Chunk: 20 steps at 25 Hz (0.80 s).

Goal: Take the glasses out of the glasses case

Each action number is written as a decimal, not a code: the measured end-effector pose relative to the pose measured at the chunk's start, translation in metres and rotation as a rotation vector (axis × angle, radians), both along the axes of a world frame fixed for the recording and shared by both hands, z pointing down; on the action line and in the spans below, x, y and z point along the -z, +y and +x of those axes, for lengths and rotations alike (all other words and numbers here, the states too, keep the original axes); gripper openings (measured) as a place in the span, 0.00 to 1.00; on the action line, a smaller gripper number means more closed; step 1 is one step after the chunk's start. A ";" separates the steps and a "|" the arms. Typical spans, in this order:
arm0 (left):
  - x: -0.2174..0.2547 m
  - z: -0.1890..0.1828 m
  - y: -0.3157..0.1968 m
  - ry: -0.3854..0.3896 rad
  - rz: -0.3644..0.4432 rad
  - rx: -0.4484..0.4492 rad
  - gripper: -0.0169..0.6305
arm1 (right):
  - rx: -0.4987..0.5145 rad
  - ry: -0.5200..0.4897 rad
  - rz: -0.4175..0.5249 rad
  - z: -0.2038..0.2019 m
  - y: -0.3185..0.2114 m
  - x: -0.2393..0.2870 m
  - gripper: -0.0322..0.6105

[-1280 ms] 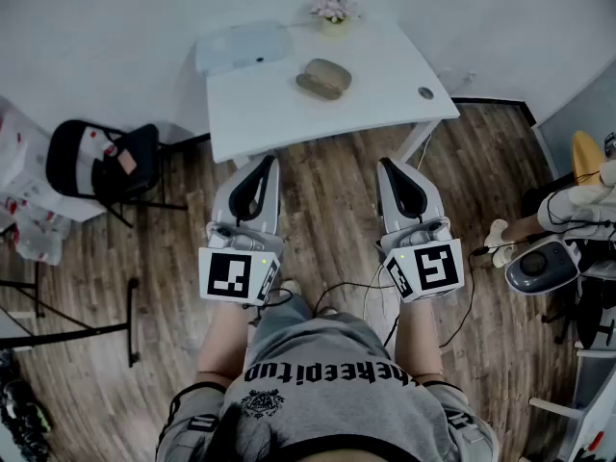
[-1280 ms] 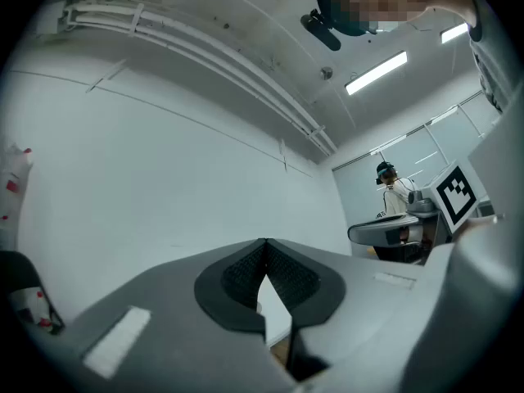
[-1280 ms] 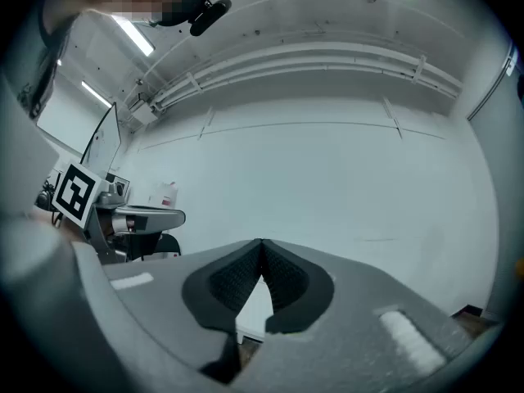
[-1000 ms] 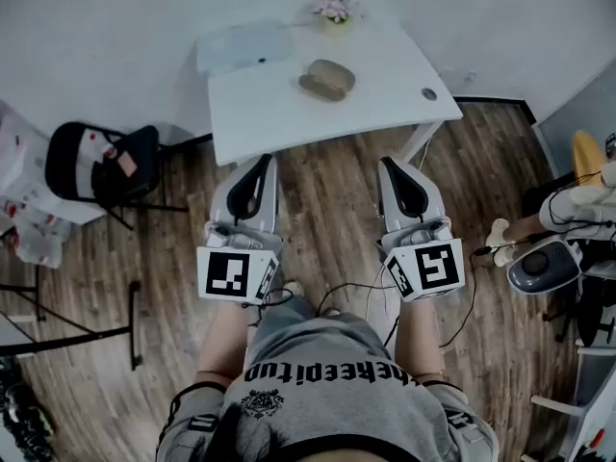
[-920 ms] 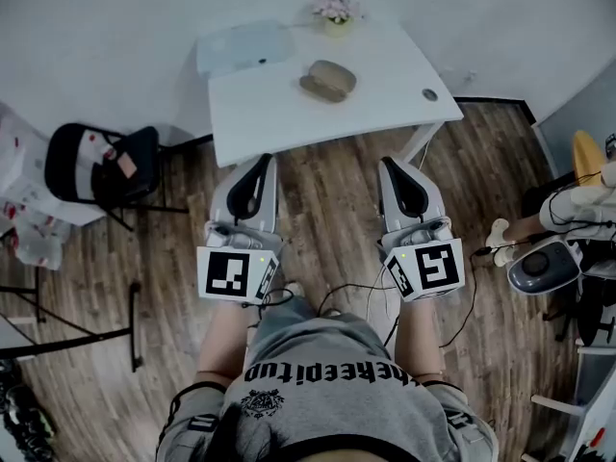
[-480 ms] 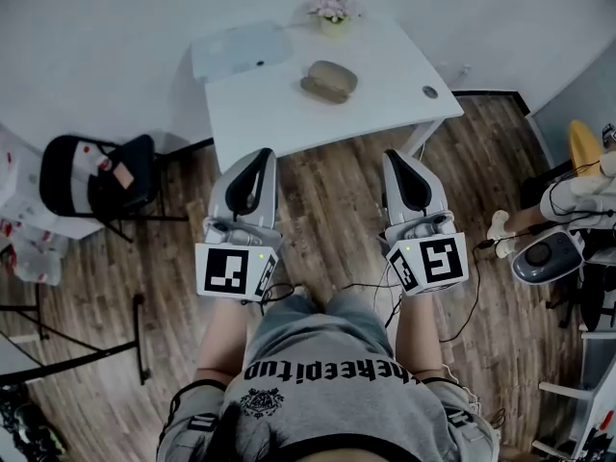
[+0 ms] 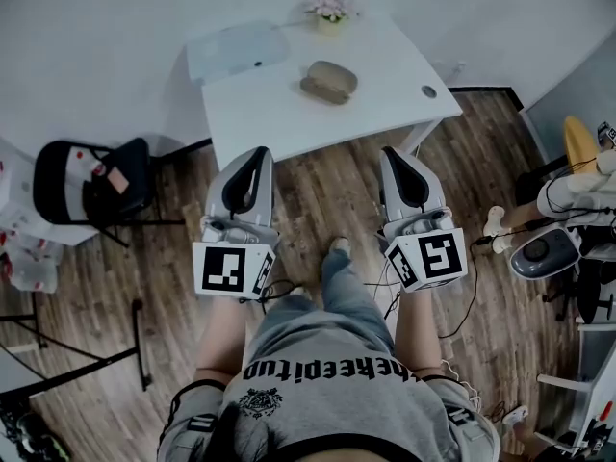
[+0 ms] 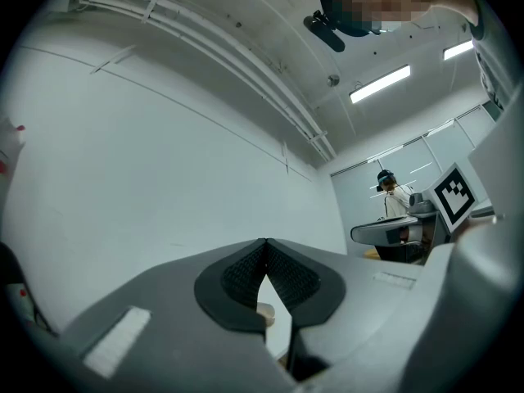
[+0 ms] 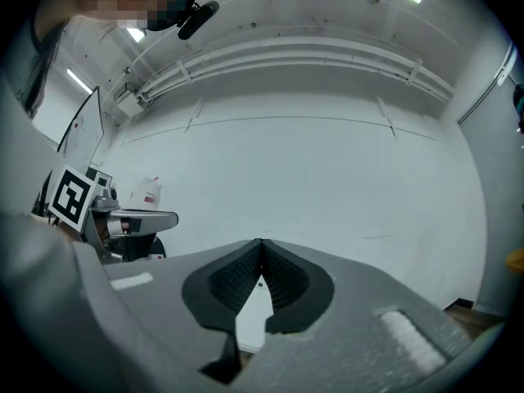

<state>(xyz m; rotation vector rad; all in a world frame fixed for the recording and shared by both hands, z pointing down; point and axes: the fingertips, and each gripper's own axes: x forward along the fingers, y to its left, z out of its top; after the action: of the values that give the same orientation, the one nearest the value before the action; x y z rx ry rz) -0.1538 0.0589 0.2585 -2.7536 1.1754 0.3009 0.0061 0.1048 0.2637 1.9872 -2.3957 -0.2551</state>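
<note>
Two hand-held tongs are pictured above a wooden floor (image 7: 327, 205) in the middle of the head view, short of a white table (image 7: 279, 118). The left tongs (image 7: 258, 154) are closed tip to tip, with nothing gripped. The right tongs (image 7: 389, 154) are likewise closed and empty. The brown glasses case (image 7: 325, 79) is seen lying on the table in the upper centre of the frame, well apart from both tongs. A small pot of pink flowers (image 7: 327, 8) is placed at the table's far edge, and a pale flat pouch (image 7: 239, 48) at its upper left corner. A black chair (image 7: 85, 176) is seen at the left.
</note>
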 end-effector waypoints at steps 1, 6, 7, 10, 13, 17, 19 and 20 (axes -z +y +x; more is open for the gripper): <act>-0.001 -0.001 -0.003 0.001 -0.001 0.003 0.05 | 0.000 0.003 -0.001 0.000 -0.003 0.001 0.05; 0.000 0.001 -0.017 0.007 -0.005 0.024 0.05 | 0.012 0.005 -0.005 0.005 -0.019 0.002 0.05; 0.000 0.002 -0.019 0.007 -0.004 0.028 0.05 | 0.014 0.003 -0.007 0.006 -0.022 0.002 0.05; -0.001 0.005 -0.028 0.007 -0.002 0.042 0.05 | 0.021 -0.003 -0.010 0.013 -0.031 -0.002 0.05; -0.001 0.011 -0.040 0.007 0.000 0.053 0.05 | 0.031 -0.005 -0.013 0.019 -0.045 -0.005 0.05; -0.003 0.024 -0.060 0.002 -0.006 0.063 0.05 | 0.046 -0.008 -0.019 0.032 -0.069 -0.007 0.05; -0.002 0.031 -0.072 0.002 -0.006 0.072 0.05 | 0.057 -0.006 -0.020 0.039 -0.083 -0.006 0.05; -0.001 0.034 -0.079 0.003 -0.005 0.078 0.05 | 0.064 -0.006 -0.021 0.043 -0.091 -0.006 0.05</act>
<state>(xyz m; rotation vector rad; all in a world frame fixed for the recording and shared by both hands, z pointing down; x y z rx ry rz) -0.1198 -0.0197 0.2598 -2.7047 1.2818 0.2932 0.0490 0.0139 0.2697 1.9084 -2.4574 -0.2253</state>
